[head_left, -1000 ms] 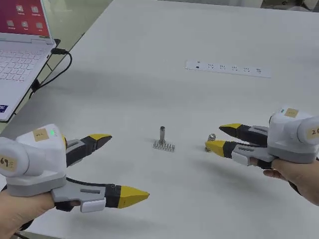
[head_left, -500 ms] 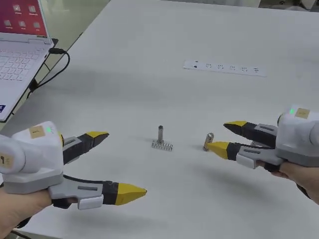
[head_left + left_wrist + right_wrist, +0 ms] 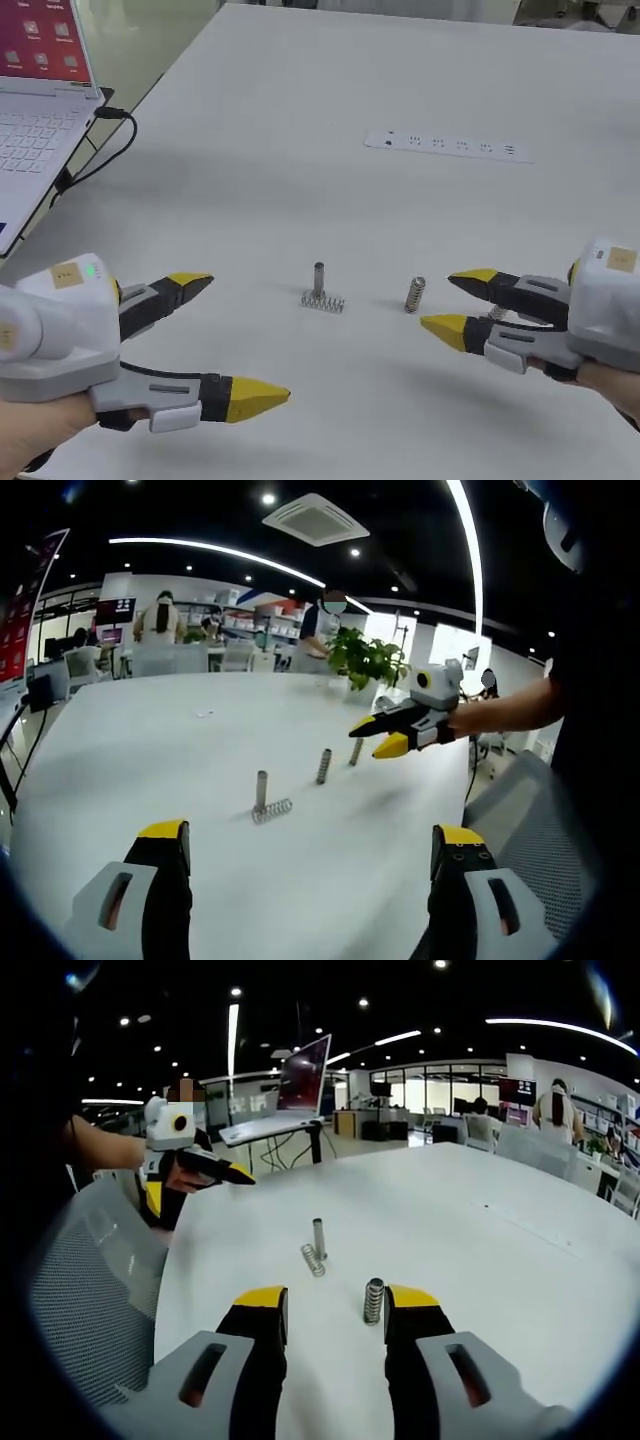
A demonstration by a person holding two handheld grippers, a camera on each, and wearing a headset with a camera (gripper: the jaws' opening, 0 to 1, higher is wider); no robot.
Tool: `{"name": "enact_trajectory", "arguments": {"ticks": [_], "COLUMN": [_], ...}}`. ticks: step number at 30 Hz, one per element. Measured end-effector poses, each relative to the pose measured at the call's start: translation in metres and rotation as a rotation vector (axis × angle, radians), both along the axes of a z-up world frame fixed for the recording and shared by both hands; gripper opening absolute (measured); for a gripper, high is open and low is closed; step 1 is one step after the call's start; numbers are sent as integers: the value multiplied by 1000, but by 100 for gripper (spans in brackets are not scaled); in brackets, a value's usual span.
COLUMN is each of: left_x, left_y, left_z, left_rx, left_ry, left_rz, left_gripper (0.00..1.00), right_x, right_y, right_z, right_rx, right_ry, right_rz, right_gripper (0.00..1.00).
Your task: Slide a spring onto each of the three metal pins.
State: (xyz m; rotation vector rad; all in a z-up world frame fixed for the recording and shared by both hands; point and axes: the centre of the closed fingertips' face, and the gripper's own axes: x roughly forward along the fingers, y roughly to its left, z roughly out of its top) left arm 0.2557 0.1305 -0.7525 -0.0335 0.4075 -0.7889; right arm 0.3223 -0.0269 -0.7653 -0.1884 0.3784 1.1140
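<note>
Low in the left of the head view, your left gripper (image 3: pixel 225 340) is opened wide and empty. The right gripper (image 3: pixel 455 300), at the right edge, is opened less wide (also empty). Between them, at frame centre, the loose spring (image 3: pixel 323 301) lies flat, long axis left-right, at the foot of the upright bare pin (image 3: pixel 319 278).

In the upper left of the head view, the laptop (image 3: pixel 40 90) is cut by the top and left edges. The right gripper (image 3: pixel 436 300) runs off the right edge, and the left gripper (image 3: pixel 251 338) runs off the lower left corner. Behind the right gripper's jaws a coiled piece (image 3: pixel 497 312) is half hidden; whether it sits on a pin cannot be told. The power strip (image 3: pixel 445 146) has markings too small to read.
</note>
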Motion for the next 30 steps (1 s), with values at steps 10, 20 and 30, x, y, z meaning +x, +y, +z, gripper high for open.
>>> {"name": "enact_trajectory", "arguments": {"ticks": [10,20,30], "left_x": [0,-2,-2], "left_y": [1,3,1], "left_z": [-1,-4,-4], "left_rx": [3,7,2], "left_ry": [5,13,11], "left_rz": [-1,-1,-6], "left_gripper": [98,98,98], "right_x": [-15,-30,-30], "right_y": [0,-2,16], "right_z": [-5,-25,-28], "right_rx": [19,-13,-17], "right_ry": [22,61,59], "right_rz": [9,24,55], "right_gripper": [35,34,31]}}
